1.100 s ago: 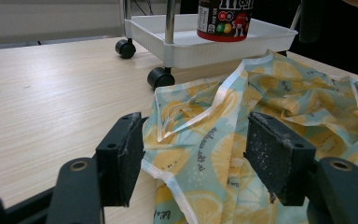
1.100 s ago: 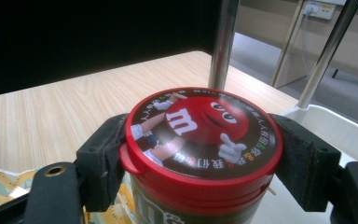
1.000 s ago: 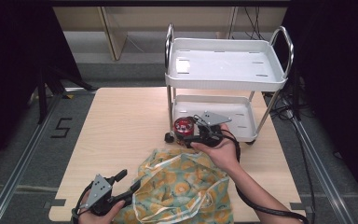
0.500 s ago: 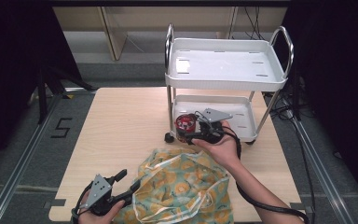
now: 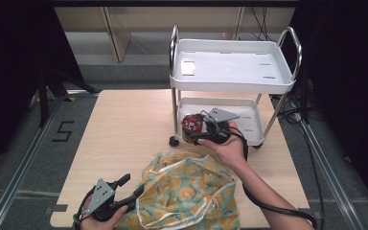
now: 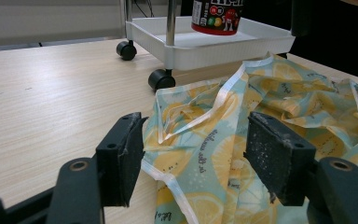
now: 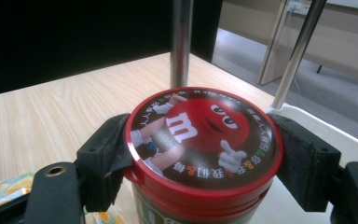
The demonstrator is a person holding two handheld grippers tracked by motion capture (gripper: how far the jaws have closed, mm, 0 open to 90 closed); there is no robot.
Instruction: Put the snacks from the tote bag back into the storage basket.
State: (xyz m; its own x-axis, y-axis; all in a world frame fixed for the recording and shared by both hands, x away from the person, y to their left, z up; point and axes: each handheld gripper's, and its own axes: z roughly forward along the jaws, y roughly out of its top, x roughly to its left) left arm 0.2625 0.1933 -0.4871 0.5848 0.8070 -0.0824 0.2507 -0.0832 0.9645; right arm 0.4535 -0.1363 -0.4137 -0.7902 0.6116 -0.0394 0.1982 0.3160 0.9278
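A candy can with a red lid (image 5: 189, 124) (image 7: 200, 135) (image 6: 216, 16) is clamped at the lid between the jaws of my right gripper (image 5: 194, 129) (image 7: 200, 154). It is at the left end of the white cart's lower shelf (image 5: 249, 125) (image 6: 214, 46); whether its base touches the shelf I cannot tell. A lemon-print bag (image 5: 191, 196) (image 6: 279, 93) lies crumpled on the table's near side. My left gripper (image 5: 133, 186) (image 6: 196, 154) is open at the bag's left edge, with a fold of the bag between its pads (image 6: 121, 158), untouched.
The two-shelf cart stands on castors (image 6: 161, 79) at the far right of the wooden table (image 5: 124, 124), its upper tray (image 5: 230, 67) bare. Chrome posts (image 7: 181, 42) rise just behind the can. The table's left half is open wood.
The right gripper has carried the can slightly further in over the cart's lower shelf. The left gripper and the bag have stayed put.
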